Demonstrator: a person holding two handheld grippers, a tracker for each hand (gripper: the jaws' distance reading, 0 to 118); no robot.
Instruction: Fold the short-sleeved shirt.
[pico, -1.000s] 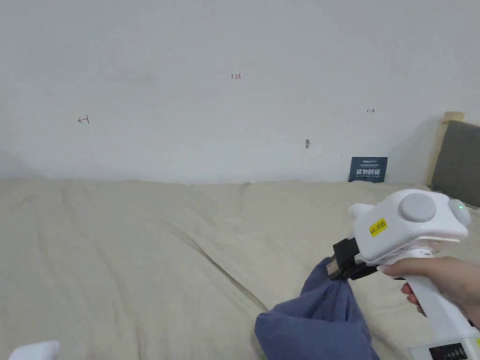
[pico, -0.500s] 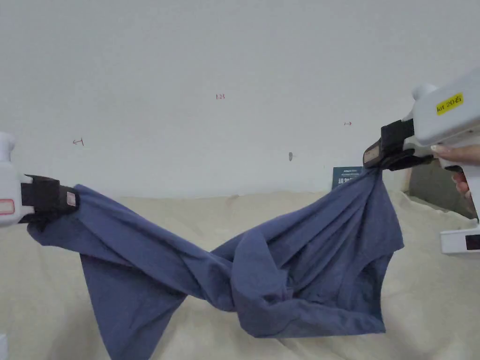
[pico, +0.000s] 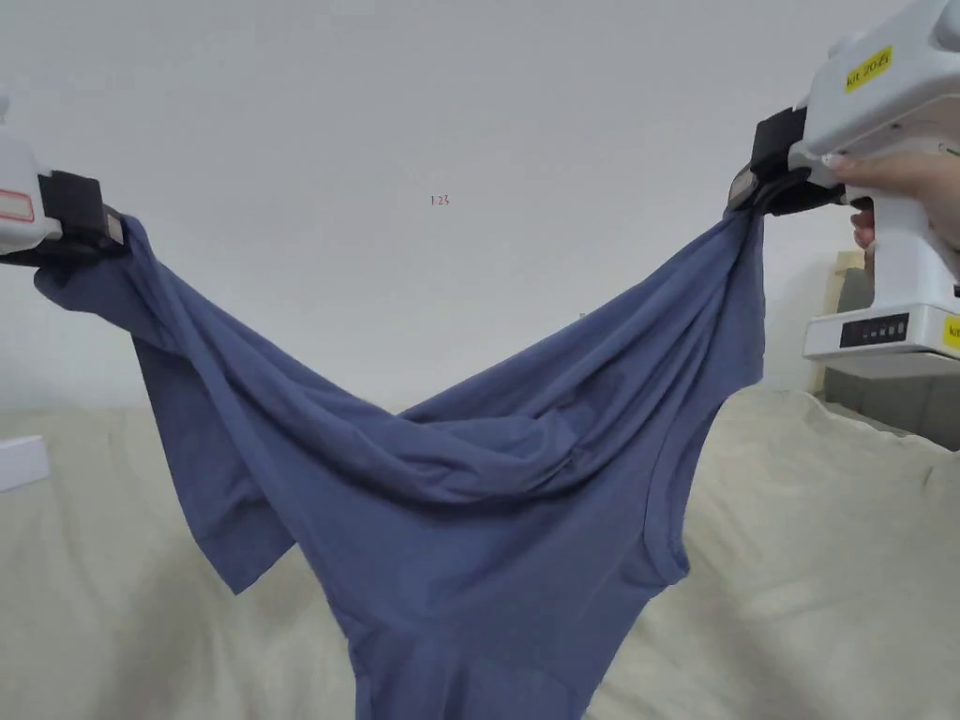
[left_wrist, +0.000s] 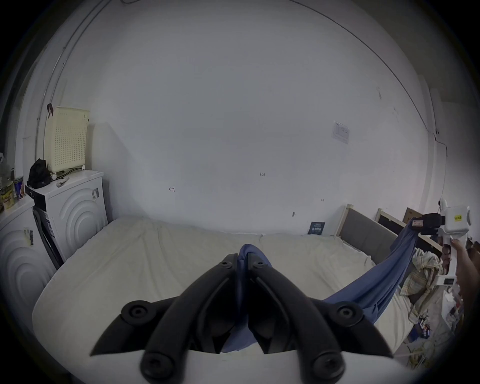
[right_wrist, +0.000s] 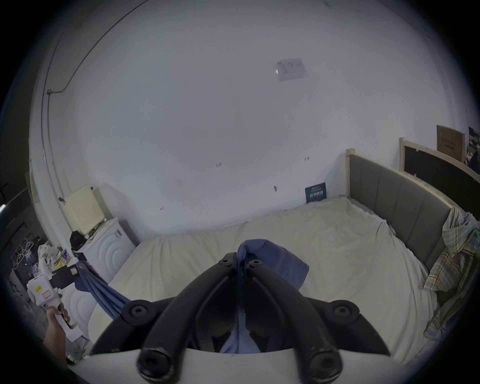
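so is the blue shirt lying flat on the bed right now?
No, the blue shirt hangs in the air above the bed, stretched between the left gripper and the right gripper.

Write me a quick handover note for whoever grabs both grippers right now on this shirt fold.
Left gripper: shut on the blue shirt, held up at the left.
Right gripper: shut on the blue shirt, held up at the right.
Shirt: hangs between the two, sagging and twisted in the middle, above the cream bed; its lowest part runs out of the head view.
Done: shirt picked up and spread in the air.
Left: untwist it, lay it flat on the bed, then make every fold.
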